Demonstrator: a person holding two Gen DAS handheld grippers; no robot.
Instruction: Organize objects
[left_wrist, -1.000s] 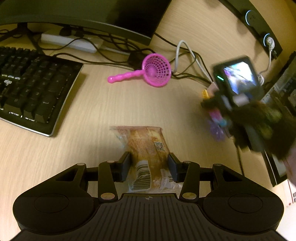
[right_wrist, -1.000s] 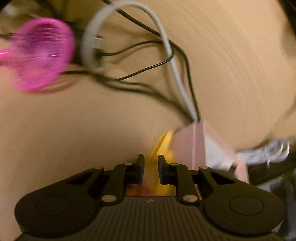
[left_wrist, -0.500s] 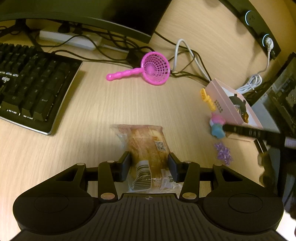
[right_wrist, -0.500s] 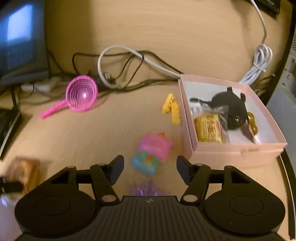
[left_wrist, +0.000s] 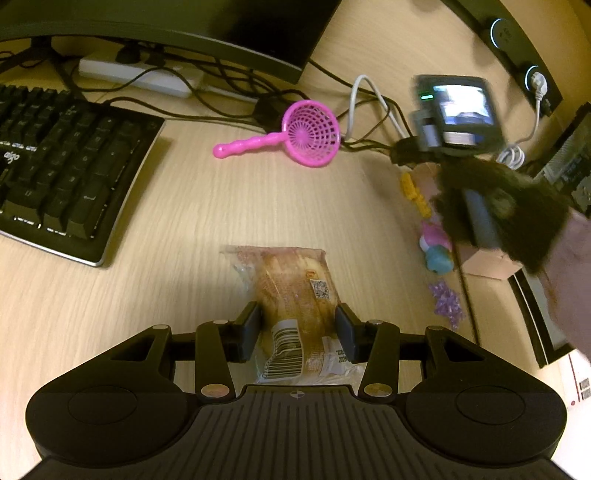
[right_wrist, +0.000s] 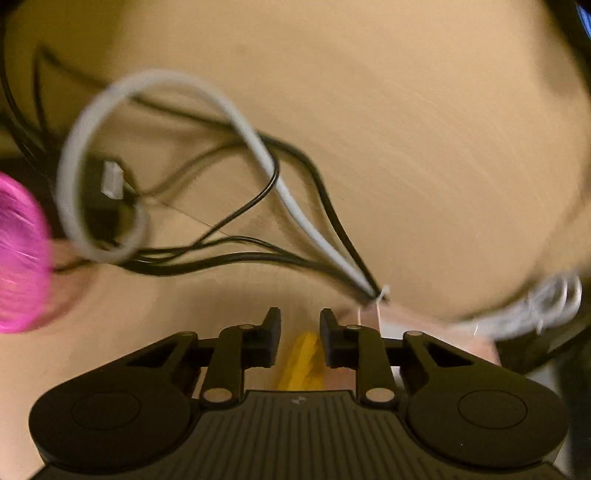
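My left gripper (left_wrist: 297, 326) is shut on a wrapped bread packet (left_wrist: 295, 295) that lies on the wooden desk (left_wrist: 184, 221). My right gripper (right_wrist: 298, 334) is partly open and hangs low over a yellow toy brick (right_wrist: 303, 360), its fingers either side of it with gaps, next to the pink box (right_wrist: 373, 317). In the left wrist view the right gripper's body shows blurred at the right, over the yellow brick (left_wrist: 415, 194), a pink-and-blue toy (left_wrist: 436, 245) and the pink box (left_wrist: 487, 262). A purple bead cluster (left_wrist: 447, 301) lies near them.
A pink plastic strainer (left_wrist: 295, 138) lies at the back middle; it also shows in the right wrist view (right_wrist: 18, 251). A black keyboard (left_wrist: 62, 177) is at the left, a monitor (left_wrist: 184, 26) behind it. Cables (right_wrist: 221, 206) and a white power strip (left_wrist: 140, 75) run along the back.
My right gripper swung back and opened wide half a second ago, then dropped over the yellow brick again with jaws narrowed. My left gripper and the bread have not moved.
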